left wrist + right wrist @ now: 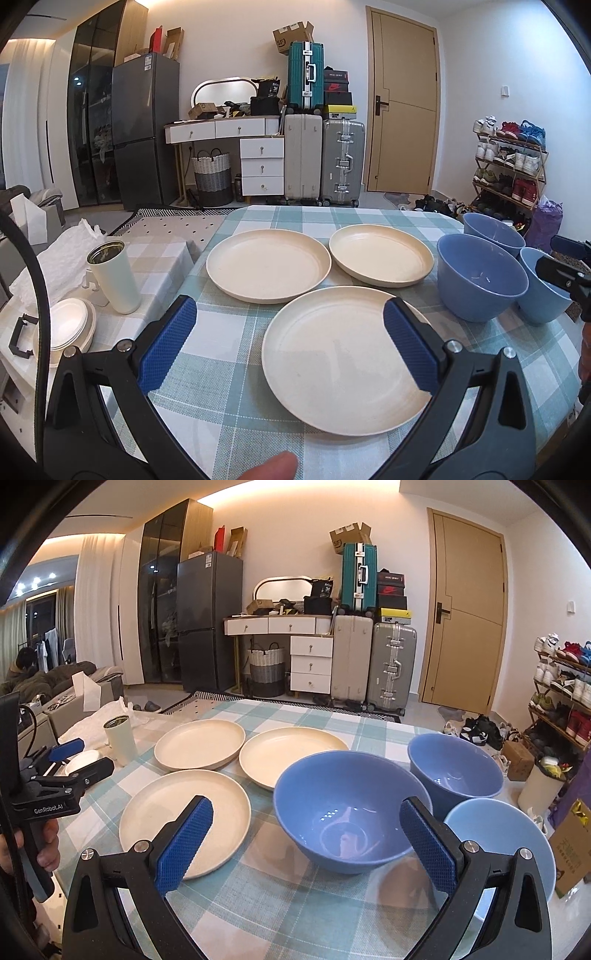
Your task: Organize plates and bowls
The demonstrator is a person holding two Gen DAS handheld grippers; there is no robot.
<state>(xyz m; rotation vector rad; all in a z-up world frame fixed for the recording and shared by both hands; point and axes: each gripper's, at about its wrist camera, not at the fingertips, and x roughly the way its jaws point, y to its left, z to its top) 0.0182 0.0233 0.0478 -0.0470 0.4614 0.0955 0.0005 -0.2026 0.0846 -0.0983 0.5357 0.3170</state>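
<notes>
Three cream plates lie on the checked tablecloth: a near plate [343,362] [184,812], a far left plate [267,264] [199,744] and a far right plate [380,254] [291,757]. Three blue bowls stand to their right: a middle bowl [480,280] [347,808], a far bowl [493,227] [456,764] and a paler near bowl [543,291] [502,845]. My left gripper [290,343] is open and empty, just above the near plate's left half. My right gripper [306,843] is open and empty, in front of the middle bowl.
A white tumbler [114,277] [120,740], crumpled white paper [62,258] and a stack of small white dishes [68,326] sit on the table's left part. The table's far edge [332,208] faces suitcases, drawers and a door. A shoe rack [509,162] stands right.
</notes>
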